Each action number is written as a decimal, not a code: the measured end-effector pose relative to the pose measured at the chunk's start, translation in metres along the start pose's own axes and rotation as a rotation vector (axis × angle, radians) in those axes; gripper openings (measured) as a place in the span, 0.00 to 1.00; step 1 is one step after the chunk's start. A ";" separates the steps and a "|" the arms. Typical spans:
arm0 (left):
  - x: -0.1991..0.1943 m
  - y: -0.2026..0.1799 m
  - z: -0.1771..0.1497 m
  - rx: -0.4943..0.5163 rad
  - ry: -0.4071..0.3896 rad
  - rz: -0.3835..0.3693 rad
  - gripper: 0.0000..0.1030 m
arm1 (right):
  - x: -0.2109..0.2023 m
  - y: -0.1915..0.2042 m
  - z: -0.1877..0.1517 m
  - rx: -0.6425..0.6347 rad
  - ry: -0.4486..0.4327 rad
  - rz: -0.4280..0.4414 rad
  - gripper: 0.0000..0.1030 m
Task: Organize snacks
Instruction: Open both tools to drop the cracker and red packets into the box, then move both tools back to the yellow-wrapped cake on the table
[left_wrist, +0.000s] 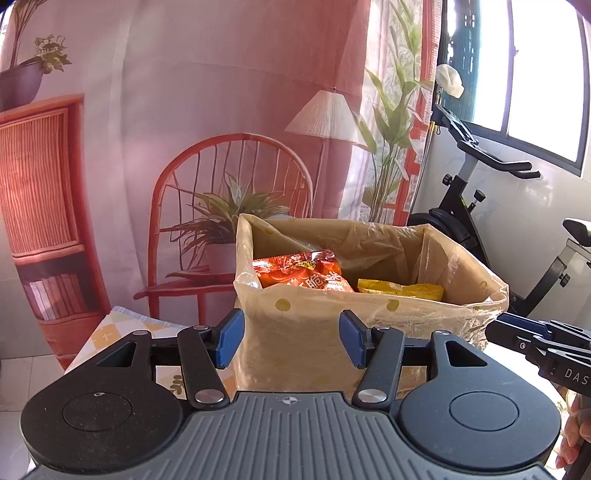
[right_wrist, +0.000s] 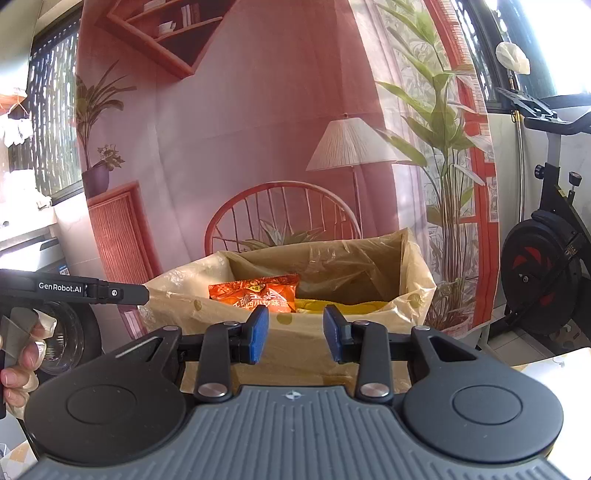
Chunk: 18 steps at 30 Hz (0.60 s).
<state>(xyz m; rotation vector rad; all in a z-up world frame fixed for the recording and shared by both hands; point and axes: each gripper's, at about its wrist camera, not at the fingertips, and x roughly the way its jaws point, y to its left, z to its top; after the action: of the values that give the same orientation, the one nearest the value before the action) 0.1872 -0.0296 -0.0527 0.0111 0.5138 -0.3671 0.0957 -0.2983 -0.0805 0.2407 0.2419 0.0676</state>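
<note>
A cardboard box (left_wrist: 424, 310) lined with a clear plastic bag stands right in front of both grippers. Inside it, a red-orange snack packet (left_wrist: 303, 275) leans at the left and a yellow packet (left_wrist: 400, 290) lies at the right. My left gripper (left_wrist: 291, 339) is open just short of the box's near wall, with nothing between its blue pads. In the right wrist view the same box (right_wrist: 413, 295), red packet (right_wrist: 255, 293) and yellow packet (right_wrist: 343, 306) show. My right gripper (right_wrist: 295, 334) is also open and empty before the box rim.
A printed backdrop hangs behind the box. An exercise bike (left_wrist: 480, 206) stands to the right. A checkered tablecloth (left_wrist: 122, 325) shows at the left. The other gripper's body (right_wrist: 74, 290) and a hand (right_wrist: 22, 354) are at the left edge of the right wrist view.
</note>
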 end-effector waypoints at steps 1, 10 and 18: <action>-0.006 0.001 -0.005 0.000 0.006 -0.004 0.57 | -0.003 0.003 -0.005 0.002 0.017 0.008 0.36; -0.031 0.009 -0.078 -0.093 0.141 -0.064 0.57 | -0.024 0.020 -0.069 0.041 0.180 0.047 0.36; -0.028 0.005 -0.135 -0.168 0.245 -0.092 0.57 | -0.032 0.029 -0.123 0.117 0.296 0.051 0.36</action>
<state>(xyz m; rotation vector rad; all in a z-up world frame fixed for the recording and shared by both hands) 0.1021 -0.0014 -0.1575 -0.1323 0.7885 -0.4143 0.0334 -0.2450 -0.1821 0.3535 0.5352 0.1401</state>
